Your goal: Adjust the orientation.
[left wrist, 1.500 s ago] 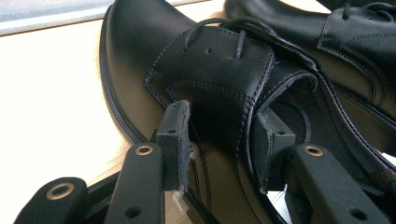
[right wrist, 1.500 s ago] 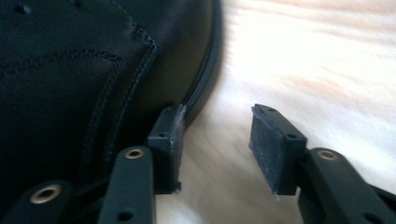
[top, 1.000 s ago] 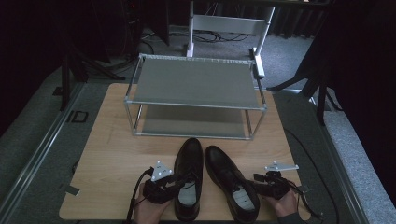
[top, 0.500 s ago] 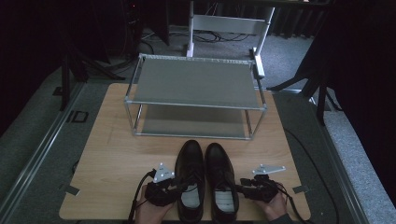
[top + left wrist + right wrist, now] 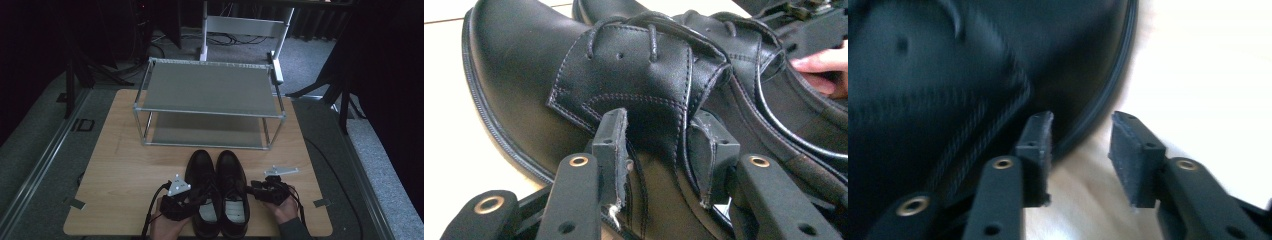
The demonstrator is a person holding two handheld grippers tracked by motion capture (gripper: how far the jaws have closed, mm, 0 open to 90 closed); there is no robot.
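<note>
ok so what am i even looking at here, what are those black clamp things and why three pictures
A person sits at a wooden table holding hand-held tongs in each hand. One camera looks down from above; the other two ride on the tongs. On the table stand a two-level metal rack and a pair of black shoes. The left tongs straddle the lace flap of the left shoe, pads beside the leather. The right tongs, which have just been closing, are beside the right shoe, with bare table between the pads.
</note>
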